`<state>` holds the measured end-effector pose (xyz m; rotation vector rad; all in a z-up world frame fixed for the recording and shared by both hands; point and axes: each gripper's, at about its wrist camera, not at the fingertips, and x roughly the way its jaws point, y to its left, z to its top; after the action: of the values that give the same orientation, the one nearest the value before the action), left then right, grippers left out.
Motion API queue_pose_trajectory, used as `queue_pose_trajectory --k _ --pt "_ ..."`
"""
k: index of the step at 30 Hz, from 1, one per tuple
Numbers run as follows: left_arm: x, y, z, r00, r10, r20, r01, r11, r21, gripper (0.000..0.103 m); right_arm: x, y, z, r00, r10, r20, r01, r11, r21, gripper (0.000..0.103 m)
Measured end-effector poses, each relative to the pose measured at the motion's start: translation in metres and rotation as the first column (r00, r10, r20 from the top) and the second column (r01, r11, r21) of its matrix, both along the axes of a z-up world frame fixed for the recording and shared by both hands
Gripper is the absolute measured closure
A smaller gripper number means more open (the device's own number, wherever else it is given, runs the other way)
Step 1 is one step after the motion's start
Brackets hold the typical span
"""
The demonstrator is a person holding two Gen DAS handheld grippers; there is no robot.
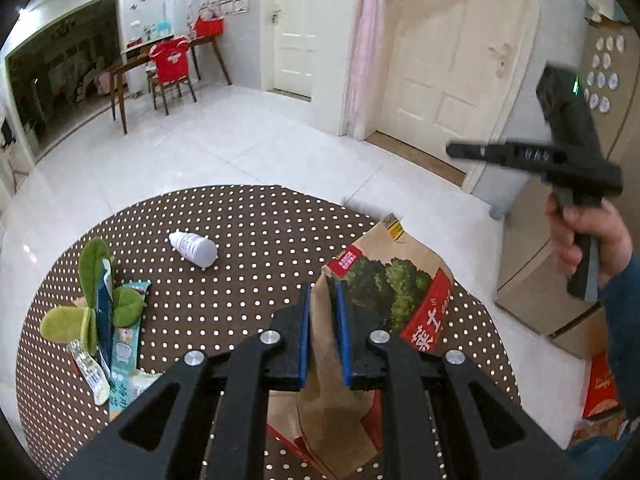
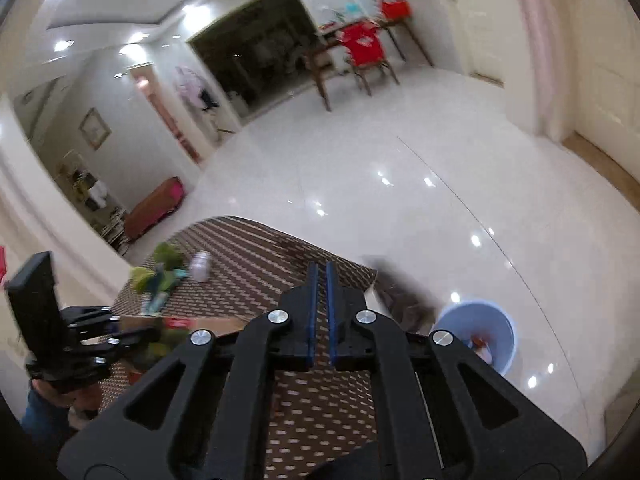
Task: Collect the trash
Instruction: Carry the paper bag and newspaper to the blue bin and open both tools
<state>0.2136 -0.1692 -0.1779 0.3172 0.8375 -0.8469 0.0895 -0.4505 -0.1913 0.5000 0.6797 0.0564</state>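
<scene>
Blue-padded left gripper (image 1: 324, 332) jaws pinch creased paper bag (image 1: 384, 296); right gripper (image 2: 322, 312) jaws nearly closed, empty.

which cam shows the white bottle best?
Left wrist: the white bottle lies sharp and unobstructed on the dotted table. Right wrist shows it only as a small motion-blurred white blob.

A brown cloth table cover (image 1: 248, 216) with pale raised dots fills the lower frame. Lower centre, matt brown paper bag (image 1: 384, 280) with glossy red print. Centre left, smooth white plastic bottle (image 1: 193, 248). Lower left, shiny foil wrappers (image 1: 124, 344). Upper half, glossy white tile floor (image 1: 224, 148).
</scene>
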Motion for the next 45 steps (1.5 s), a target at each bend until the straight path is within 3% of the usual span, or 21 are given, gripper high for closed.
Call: queue_pose_trajectory --k 3,5,9,10,23,30,32,33,34,35,36,37,42,45 --pt "0.005 -0.004 0.003 1.0 0.025 -0.004 -0.025 1.0 -0.011 0.092 -0.006 -0.019 -0.022 0.996 -0.08 -0.037 0.082 0.995 0.059 0.091" --pt "0.008 -0.013 0.004 1.0 0.022 -0.005 -0.022 1.0 -0.013 0.092 -0.012 -0.029 -0.03 0.991 -0.125 -0.054 0.129 0.989 0.074 0.022" --pt "0.014 -0.044 0.003 1.0 0.007 -0.01 -0.007 1.0 -0.011 0.092 -0.024 -0.045 -0.036 0.982 -0.179 -0.054 0.184 0.979 0.092 0.016" --pt "0.015 -0.052 0.003 1.0 0.003 -0.012 -0.003 1.0 -0.011 0.092 -0.027 -0.051 -0.038 0.978 -0.199 -0.059 0.203 0.975 0.093 0.009" --pt "0.039 -0.204 -0.041 0.992 -0.07 -0.101 0.079 0.992 0.096 0.092 -0.071 -0.132 -0.064 0.919 -0.388 -0.071 0.394 0.907 0.145 0.006" --pt "0.048 -0.281 -0.081 0.984 -0.117 -0.137 0.141 0.974 0.178 0.091 -0.089 -0.161 -0.076 0.889 -0.451 -0.084 0.459 0.875 0.154 0.006" --pt "0.055 -0.305 -0.1 0.978 -0.118 -0.169 0.156 0.959 0.237 0.089 -0.092 -0.17 -0.08 0.883 -0.462 -0.088 0.47 0.868 0.158 0.006" --pt "0.06 -0.313 -0.105 0.971 -0.117 -0.207 0.164 0.961 0.225 0.085 -0.093 -0.172 -0.083 0.88 -0.467 -0.092 0.475 0.865 0.158 0.006" --pt "0.061 -0.319 -0.104 0.975 -0.119 -0.189 0.16 0.962 0.222 0.072 -0.094 -0.174 -0.085 0.878 -0.47 -0.095 0.479 0.863 0.159 0.006" --pt "0.062 -0.33 -0.108 0.985 -0.117 -0.127 0.149 0.95 0.274 0.063 -0.093 -0.174 -0.086 0.876 -0.472 -0.098 0.482 0.861 0.161 0.006" --pt "0.063 -0.335 -0.112 0.989 -0.115 -0.096 0.139 0.94 0.31 0.041 -0.094 -0.175 -0.088 0.874 -0.474 -0.104 0.485 0.859 0.163 0.006" --pt "0.064 -0.341 -0.115 0.989 -0.118 -0.09 0.141 0.936 0.323 0.028 -0.094 -0.175 -0.089 0.873 -0.475 -0.107 0.487 0.858 0.164 0.006" --pt "0.069 -0.34 -0.109 0.993 -0.073 -0.093 0.1 0.941 0.324 0.02 -0.094 -0.173 -0.091 0.877 -0.467 -0.115 0.481 0.861 0.168 0.006" --pt "0.059 -0.324 -0.094 0.998 -0.047 -0.052 0.061 0.952 0.301 0.016 -0.091 -0.17 -0.087 0.877 -0.465 -0.119 0.479 0.863 0.158 0.006"
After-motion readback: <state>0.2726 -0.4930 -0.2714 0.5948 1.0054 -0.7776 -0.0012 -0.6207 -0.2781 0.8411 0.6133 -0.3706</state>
